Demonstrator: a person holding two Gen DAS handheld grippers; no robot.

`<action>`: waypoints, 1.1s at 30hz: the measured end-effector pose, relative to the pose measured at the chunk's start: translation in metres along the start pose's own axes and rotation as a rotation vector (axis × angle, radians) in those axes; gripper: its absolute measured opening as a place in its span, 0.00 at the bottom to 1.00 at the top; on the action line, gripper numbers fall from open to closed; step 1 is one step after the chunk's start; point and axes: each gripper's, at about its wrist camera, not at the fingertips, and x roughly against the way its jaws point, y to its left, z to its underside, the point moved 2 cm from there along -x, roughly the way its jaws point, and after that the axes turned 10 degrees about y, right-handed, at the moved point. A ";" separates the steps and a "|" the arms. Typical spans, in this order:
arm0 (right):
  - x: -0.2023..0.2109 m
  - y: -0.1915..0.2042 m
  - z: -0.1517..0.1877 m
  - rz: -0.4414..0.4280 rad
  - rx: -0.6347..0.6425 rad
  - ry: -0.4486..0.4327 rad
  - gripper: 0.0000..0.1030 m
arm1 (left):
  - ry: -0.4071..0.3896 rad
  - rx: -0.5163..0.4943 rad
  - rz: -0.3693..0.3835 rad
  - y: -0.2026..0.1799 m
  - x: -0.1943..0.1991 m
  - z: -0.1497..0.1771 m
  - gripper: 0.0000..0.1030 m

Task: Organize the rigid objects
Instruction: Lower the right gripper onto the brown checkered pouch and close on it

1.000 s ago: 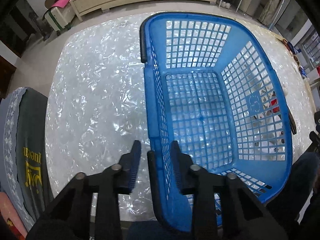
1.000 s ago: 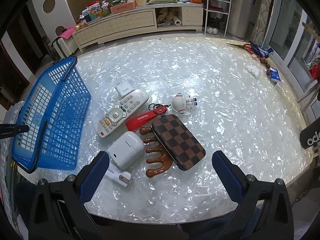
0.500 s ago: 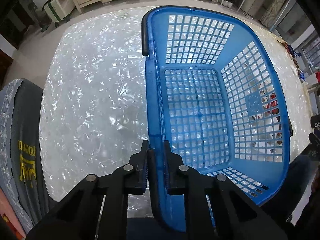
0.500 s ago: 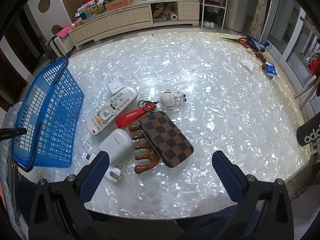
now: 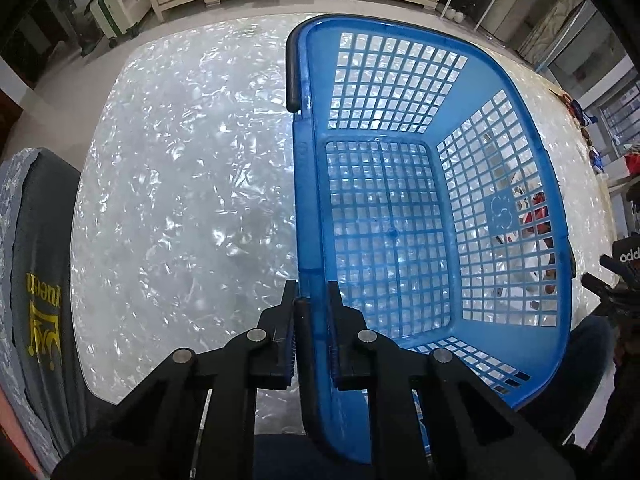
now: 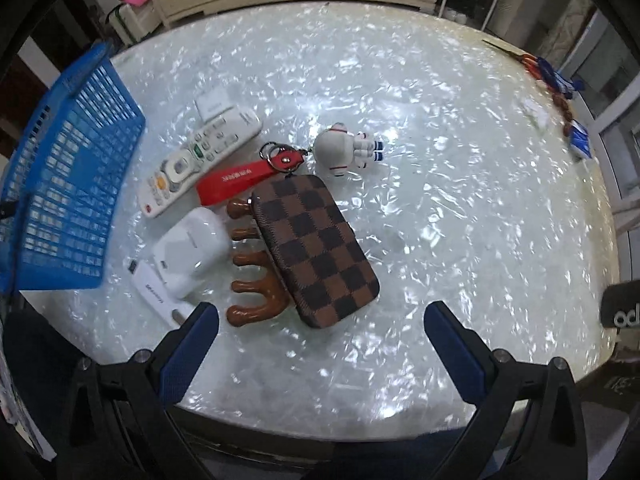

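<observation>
Left gripper (image 5: 311, 344) clamps blue basket (image 5: 516, 384) rim, lower centre. Right gripper (image 6: 320, 340) wide open, empty, above checkered case (image 6: 316, 248), mid-frame. Case likely light, semi-stiff; grab across short sides.

On the table lay one blue basket (image 6: 68, 184), one white remote (image 6: 200, 162), one checkered case (image 6: 316, 248), one wooden comb (image 6: 256, 280), one astronaut figure (image 6: 344, 152), one red keychain strap (image 6: 240, 184) and three small white devices (image 6: 192, 256).
</observation>
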 end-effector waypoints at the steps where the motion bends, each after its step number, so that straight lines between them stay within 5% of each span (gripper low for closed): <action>1: -0.005 0.000 -0.003 0.004 0.010 0.010 1.00 | 0.000 0.001 0.001 0.000 0.000 0.000 0.14; 5: -0.021 -0.005 -0.017 0.019 0.030 0.032 1.00 | 0.002 0.009 0.007 0.001 0.000 0.001 0.14; 14: -0.060 -0.014 -0.043 -0.088 0.065 0.137 1.00 | 0.004 0.020 0.016 0.002 0.000 0.003 0.14; 16: -0.067 -0.018 -0.046 -0.136 0.053 0.150 0.89 | 0.005 0.022 0.019 0.002 0.000 0.004 0.14; 23: -0.067 -0.018 -0.069 -0.129 0.111 0.146 0.85 | 0.004 0.022 0.015 0.001 -0.001 0.004 0.14; 27: -0.066 -0.002 -0.063 -0.149 0.158 0.129 0.60 | -0.001 0.020 0.014 -0.001 -0.001 0.005 0.14; 33: -0.063 -0.002 -0.059 -0.173 0.112 0.102 0.59 | -0.008 0.026 0.033 0.000 0.000 0.009 0.14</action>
